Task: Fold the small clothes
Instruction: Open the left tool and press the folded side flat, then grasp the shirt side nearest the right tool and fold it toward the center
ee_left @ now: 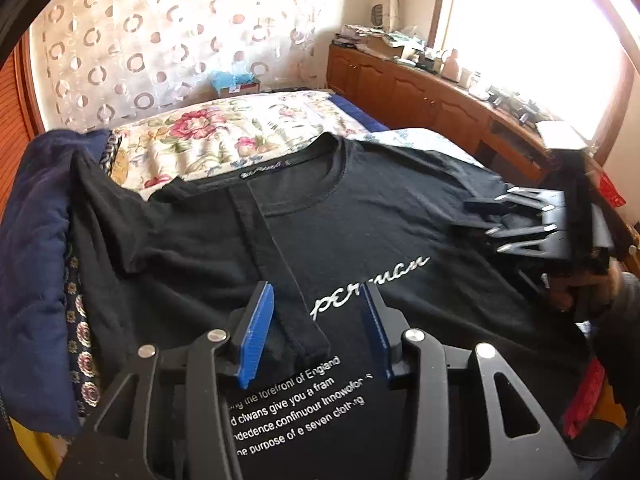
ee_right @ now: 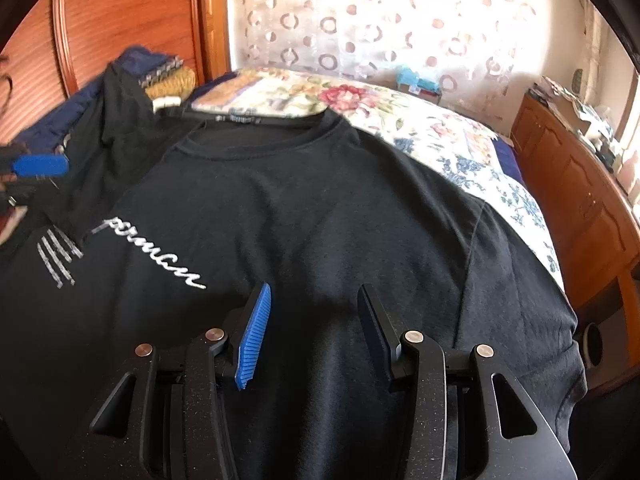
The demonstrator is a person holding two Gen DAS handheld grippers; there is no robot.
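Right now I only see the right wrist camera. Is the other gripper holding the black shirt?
Observer: No. The left gripper is open. A folded strip of the black shirt lies loose between its pads.
Operator: Where does that strip go?
Observer: It runs from the collar down the front and covers the start of the white script word.
Operator: Is there more writing?
Observer: Yes, small white lines sit below it, sharp enough here to read "forefront of England".

Close wrist views, shared black shirt
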